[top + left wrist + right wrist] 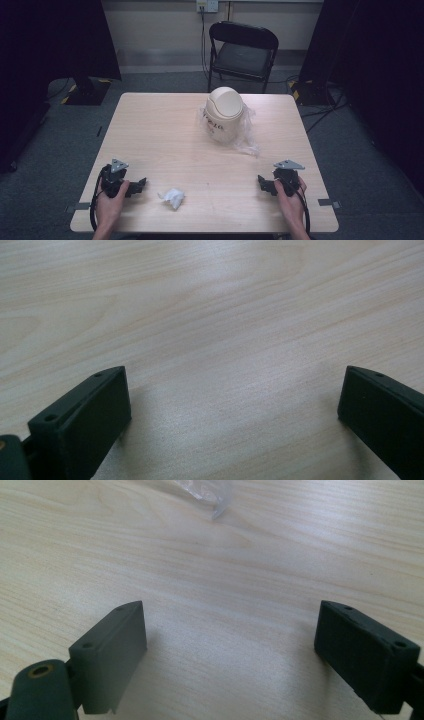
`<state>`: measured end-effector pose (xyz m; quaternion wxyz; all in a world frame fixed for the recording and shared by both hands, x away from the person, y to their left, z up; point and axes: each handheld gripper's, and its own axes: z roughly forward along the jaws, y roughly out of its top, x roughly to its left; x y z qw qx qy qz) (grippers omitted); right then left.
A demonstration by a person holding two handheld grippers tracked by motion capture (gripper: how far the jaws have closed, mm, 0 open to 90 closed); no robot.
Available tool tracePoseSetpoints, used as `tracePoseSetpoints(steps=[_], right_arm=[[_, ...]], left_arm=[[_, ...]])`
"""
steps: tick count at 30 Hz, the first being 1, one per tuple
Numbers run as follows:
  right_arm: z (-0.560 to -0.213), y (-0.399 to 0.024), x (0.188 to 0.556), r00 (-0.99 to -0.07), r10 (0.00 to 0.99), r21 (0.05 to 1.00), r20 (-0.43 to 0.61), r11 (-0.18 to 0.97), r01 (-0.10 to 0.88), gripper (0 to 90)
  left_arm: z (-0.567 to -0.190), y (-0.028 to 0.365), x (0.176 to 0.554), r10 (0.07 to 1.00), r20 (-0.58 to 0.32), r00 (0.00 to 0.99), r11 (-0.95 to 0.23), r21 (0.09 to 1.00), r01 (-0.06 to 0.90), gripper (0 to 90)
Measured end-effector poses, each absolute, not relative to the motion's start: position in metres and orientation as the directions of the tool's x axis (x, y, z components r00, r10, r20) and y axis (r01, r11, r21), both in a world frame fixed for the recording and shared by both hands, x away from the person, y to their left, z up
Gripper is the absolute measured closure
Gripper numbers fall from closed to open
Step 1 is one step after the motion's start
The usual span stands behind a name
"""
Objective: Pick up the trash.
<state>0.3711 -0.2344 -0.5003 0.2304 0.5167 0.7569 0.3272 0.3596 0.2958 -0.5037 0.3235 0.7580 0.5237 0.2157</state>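
both jaws are spread wide and empty on the left gripper (141, 184) and right gripper (260, 181). the crumpled tissue (172, 197) is seen just beside the left gripper, well apart from the bin (224, 114). it could be pushed away if approached too low.

floor: grey carpet (165, 82) | black folding chair (243, 50) | pale wall (160, 30)

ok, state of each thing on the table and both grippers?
Bin: upright, swing lid closed, clear bag hanging out around it.
Tissue: crumpled, loose on the table, held by nothing.
Left gripper: open, empty, low over the table.
Right gripper: open, empty, low over the table.
Chair: upright, unoccupied, behind the table.
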Motion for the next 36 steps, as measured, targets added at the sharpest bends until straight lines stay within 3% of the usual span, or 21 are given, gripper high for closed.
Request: tracePoseSetpoints(steps=[15, 36], right_arm=[[-0.498, -0.234, 0.368, -0.376, 0.927, 0.730, -0.015, 0.267, 0.629, 17.7], [-0.475, -0.202, 0.380, -0.489, 0.871, 0.734, 0.049, 0.301, 0.609, 17.5]], left_arm=[[-0.504, 0.296, 0.360, 0.933, -0.012, 0.359, -0.243, 0.716, 0.654, 0.0], [-0.504, 0.298, 0.359, 0.923, -0.014, 0.384, -0.259, 0.716, 0.648, 0.0]])
